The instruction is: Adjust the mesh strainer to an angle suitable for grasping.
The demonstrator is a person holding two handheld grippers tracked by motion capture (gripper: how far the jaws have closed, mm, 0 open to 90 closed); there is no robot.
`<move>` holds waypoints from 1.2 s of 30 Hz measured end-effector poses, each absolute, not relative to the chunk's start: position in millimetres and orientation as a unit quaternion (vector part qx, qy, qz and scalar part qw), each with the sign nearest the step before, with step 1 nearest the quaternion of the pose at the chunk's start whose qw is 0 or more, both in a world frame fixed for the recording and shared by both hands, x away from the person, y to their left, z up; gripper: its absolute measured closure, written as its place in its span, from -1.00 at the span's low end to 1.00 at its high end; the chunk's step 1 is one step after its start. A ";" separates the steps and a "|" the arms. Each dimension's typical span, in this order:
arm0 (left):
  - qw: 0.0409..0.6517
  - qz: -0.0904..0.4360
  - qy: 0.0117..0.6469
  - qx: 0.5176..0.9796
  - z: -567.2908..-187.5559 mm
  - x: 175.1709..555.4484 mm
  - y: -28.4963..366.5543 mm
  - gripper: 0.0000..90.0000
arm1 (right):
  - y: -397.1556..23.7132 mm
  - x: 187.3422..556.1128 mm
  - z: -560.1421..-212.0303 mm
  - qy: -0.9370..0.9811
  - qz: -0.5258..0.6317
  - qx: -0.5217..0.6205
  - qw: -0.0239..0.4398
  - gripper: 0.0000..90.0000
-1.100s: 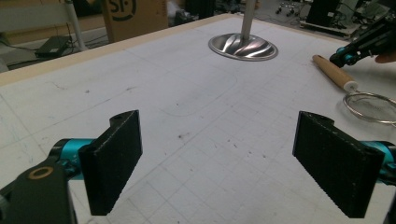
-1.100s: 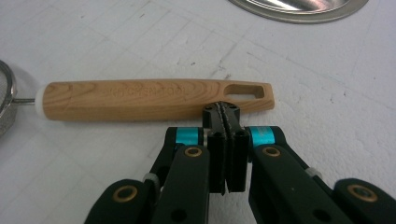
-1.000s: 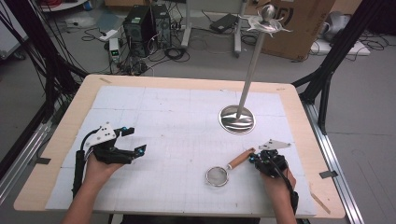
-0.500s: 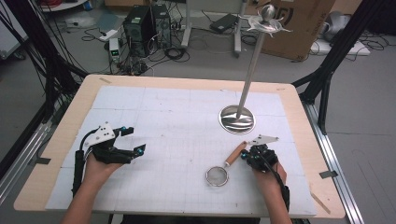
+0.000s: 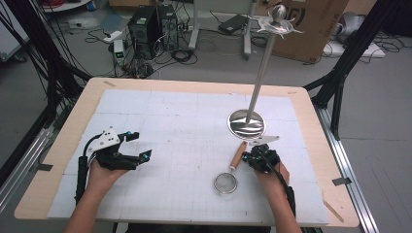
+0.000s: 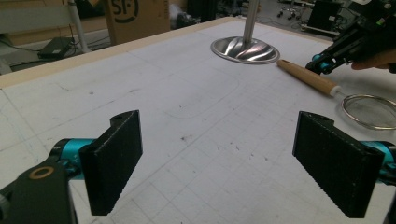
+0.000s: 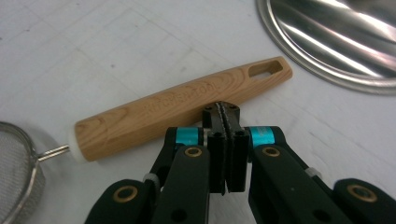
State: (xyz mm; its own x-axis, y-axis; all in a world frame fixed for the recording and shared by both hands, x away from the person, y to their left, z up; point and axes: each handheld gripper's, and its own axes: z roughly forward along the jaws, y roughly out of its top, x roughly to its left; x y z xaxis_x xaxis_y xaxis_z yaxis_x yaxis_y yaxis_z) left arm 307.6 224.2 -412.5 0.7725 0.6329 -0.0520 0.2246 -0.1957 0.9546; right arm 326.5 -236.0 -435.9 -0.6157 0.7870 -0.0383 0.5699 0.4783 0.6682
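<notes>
Both grippers sit low: my right gripper [image 7: 223, 112], jaws pressed together on nothing, noses against the strainer's wooden handle [image 7: 177, 109]; my left gripper [image 6: 219, 163] gapes empty.

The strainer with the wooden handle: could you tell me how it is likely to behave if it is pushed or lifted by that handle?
The strainer looks stiff and probably light: thin wire rim, fine mesh. Its rounded wooden handle may roll or pivot if the shut right gripper nudges it sideways. Lifted by the handle alone, the ring end would likely droop a little.
</notes>
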 end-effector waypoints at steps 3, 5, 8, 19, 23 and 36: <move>0.567 0.181 0.286 0.751 -412.3 307.5 224.6 -0.63 | -223.3 330.2 -435.6 0.850 0.314 0.388 0.171 0.99; 0.567 0.181 0.286 0.751 -412.3 307.6 225.0 -0.63 | -213.8 331.8 -434.8 0.855 0.314 0.377 0.166 0.99; 0.566 0.181 0.286 0.752 -412.4 307.8 225.2 -0.63 | -206.4 332.4 -433.3 0.859 0.316 0.367 0.165 0.99; 0.565 0.179 0.286 0.753 -412.9 307.8 224.1 -0.63 | -179.4 334.3 -430.6 0.875 0.324 0.328 0.151 0.99; 0.566 0.179 0.286 0.752 -412.7 307.7 224.5 -0.63 | -173.0 333.1 -430.3 0.879 0.324 0.318 0.145 0.99; 0.566 0.180 0.286 0.752 -412.5 307.6 224.7 -0.63 | -148.5 323.4 -425.9 0.895 0.332 0.271 0.127 0.99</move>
